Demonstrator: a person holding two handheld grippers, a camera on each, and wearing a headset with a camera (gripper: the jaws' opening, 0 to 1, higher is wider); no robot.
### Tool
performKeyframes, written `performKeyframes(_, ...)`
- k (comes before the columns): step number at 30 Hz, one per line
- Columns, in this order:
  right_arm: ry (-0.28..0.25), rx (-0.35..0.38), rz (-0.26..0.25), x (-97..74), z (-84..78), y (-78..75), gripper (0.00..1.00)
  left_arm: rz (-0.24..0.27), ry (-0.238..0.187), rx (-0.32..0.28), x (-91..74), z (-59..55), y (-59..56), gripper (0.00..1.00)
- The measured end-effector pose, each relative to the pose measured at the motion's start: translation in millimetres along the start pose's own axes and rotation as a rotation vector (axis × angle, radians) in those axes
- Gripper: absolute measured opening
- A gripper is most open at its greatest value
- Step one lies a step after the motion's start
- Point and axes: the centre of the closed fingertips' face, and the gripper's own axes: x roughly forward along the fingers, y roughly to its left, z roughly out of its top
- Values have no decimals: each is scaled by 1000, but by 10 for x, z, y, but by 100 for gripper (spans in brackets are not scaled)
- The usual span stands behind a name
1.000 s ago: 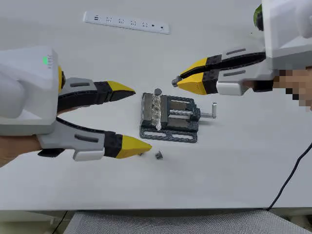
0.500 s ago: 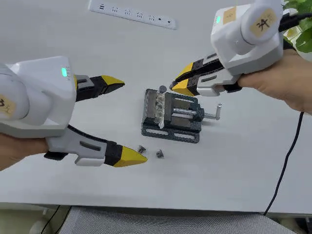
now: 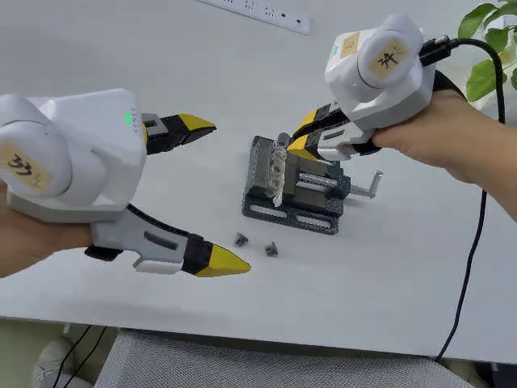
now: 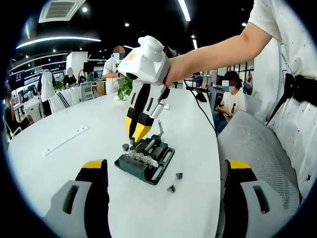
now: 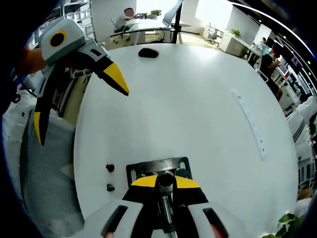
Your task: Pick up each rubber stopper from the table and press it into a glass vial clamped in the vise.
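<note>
Right gripper [image 3: 297, 139] has closed in from right over far end of vise [image 3: 319, 194] — jaws pinched on rubber stopper [image 5: 165, 179], seating into vial [image 3: 277, 166] looks imminent. Left gripper [image 3: 229, 194] gaping, empty, left of vise. Two loose stoppers [image 3: 241, 239] wait near side — untouched.

Open office: ceiling strips [image 4: 187, 9] glowing overhead, people [image 4: 233, 103] sitting beyond. White round table [image 3: 202, 73] carrying power strip [image 3: 266, 11]; leafy plant [image 3: 485, 32] peeking at edge.

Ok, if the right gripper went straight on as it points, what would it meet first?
The right gripper, shut on a rubber stopper, would probably meet the glass vials in the vise just beyond its tips. Gap unclear.
</note>
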Motion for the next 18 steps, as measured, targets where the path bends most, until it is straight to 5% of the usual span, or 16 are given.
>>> performKeyframes(18,47,13,9,209,-81,16,6,-21,-30,-15,27,-38,4,97)
